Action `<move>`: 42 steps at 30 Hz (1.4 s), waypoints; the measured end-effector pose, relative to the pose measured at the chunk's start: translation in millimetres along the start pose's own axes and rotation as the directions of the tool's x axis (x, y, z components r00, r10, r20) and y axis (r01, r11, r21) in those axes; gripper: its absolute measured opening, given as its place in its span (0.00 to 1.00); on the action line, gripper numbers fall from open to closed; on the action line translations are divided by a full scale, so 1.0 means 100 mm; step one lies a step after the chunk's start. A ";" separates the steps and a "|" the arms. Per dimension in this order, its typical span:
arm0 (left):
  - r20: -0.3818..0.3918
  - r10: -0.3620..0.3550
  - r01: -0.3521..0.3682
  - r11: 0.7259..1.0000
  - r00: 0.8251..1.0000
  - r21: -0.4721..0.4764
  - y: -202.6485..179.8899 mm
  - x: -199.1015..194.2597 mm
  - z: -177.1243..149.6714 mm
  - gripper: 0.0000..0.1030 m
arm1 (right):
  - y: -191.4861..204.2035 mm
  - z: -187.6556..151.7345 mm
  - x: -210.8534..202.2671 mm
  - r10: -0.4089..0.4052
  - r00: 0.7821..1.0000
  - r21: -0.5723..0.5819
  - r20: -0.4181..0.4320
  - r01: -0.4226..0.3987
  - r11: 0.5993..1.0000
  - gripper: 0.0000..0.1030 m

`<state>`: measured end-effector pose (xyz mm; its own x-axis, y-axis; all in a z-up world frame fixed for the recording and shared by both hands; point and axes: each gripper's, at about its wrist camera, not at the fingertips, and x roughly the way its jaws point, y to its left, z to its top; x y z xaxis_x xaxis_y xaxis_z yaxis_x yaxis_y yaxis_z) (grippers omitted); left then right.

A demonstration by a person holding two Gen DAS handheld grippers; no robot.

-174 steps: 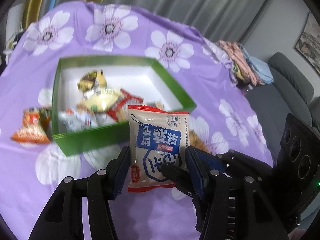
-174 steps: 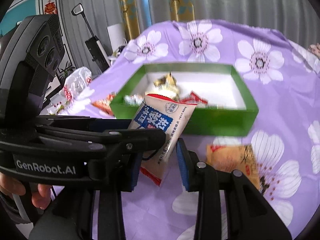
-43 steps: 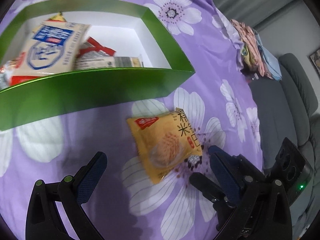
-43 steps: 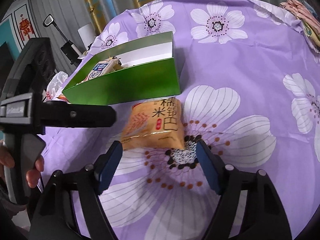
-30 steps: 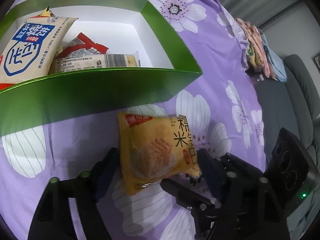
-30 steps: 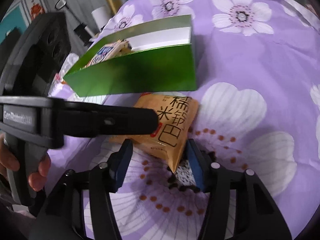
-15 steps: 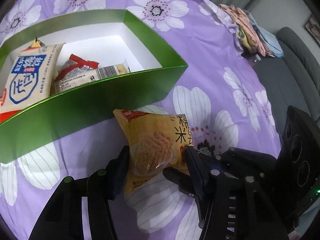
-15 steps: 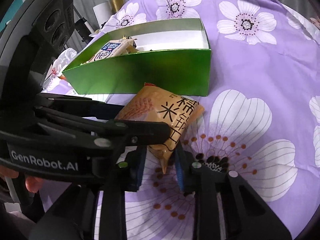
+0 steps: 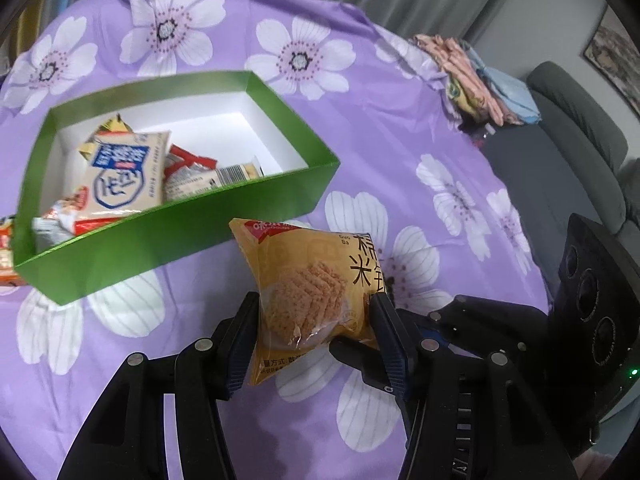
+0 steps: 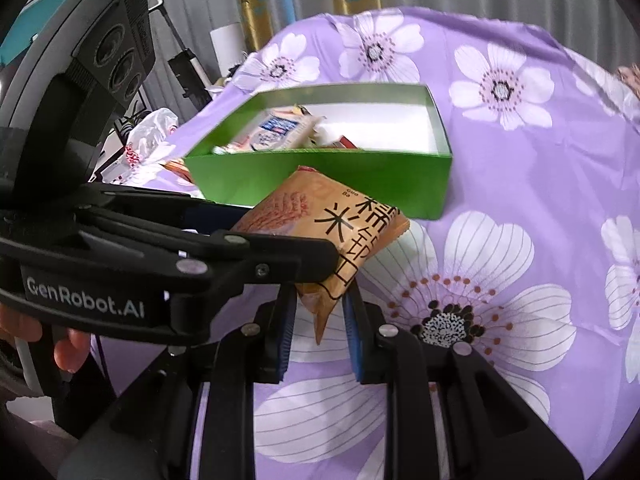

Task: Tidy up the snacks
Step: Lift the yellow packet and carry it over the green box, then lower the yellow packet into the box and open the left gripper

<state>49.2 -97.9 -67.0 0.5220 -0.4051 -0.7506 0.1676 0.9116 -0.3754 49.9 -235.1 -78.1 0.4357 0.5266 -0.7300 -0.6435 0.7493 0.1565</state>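
The yellow snack packet that lay flat on the purple flowered cloth a moment ago is now lifted clear of it, just in front of the green box. The left gripper clamps its sides; the right gripper pinches its lower corner. Other snacks lie inside the box.

In the right wrist view the left gripper covers the middle of the yellow snack packet. The green box hides the lower parts of the packets inside it with its near wall. An orange packet left of the box is cut by the picture's edge. Small print on the wrappers is unreadable.
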 end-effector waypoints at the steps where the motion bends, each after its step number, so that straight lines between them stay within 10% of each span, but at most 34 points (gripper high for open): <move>1: 0.010 0.001 -0.001 1.000 1.000 0.003 -0.01 -0.04 0.01 0.54 | 0.03 0.03 -0.03 0.000 1.000 -0.008 0.007 0.000 1.000 0.23; 42: 0.162 0.053 -0.035 0.993 0.985 -0.112 1.00 -0.46 0.75 0.54 | 0.44 1.17 0.56 0.039 0.997 -0.130 0.069 -0.030 0.991 0.23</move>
<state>105.0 16.8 -28.9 0.6590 -0.3393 -0.6712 0.0543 0.9116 -0.4075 119.7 -126.1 -34.4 0.4522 0.5822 -0.6757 -0.7326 0.6746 0.0909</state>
